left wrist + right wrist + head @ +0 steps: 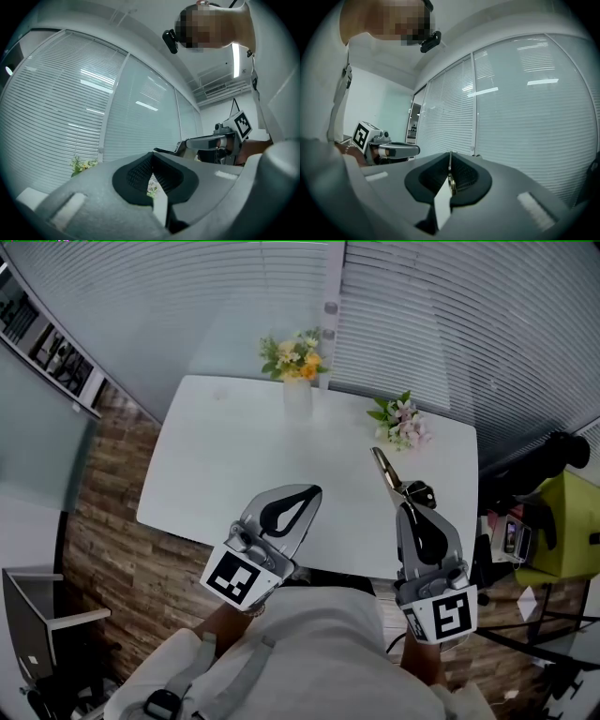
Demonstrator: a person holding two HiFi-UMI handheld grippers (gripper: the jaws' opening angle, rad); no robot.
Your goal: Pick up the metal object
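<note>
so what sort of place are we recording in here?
Most likely an office or meeting room: a white table with small flower arrangements, slatted blinds over glazed walls, and a ceiling strip light.

This looks like an office meeting room. Ahead of the left tongs (314,491) and right tongs (409,509), tall glass walls are covered by horizontal blinds (450,324). Beneath the tongs lies a plain white tabletop (225,465), bearing a yellow bunch of flowers (295,357) and a pink bunch (401,423) beyond them. Wood-plank floor (103,484) shows left of the left tongs. Right of the right tongs stands what may be a lime-green chair (562,521), partly cut off. Overhead, the white ceiling carries a strip light (235,60) and a ventilation grille (215,89).
</note>
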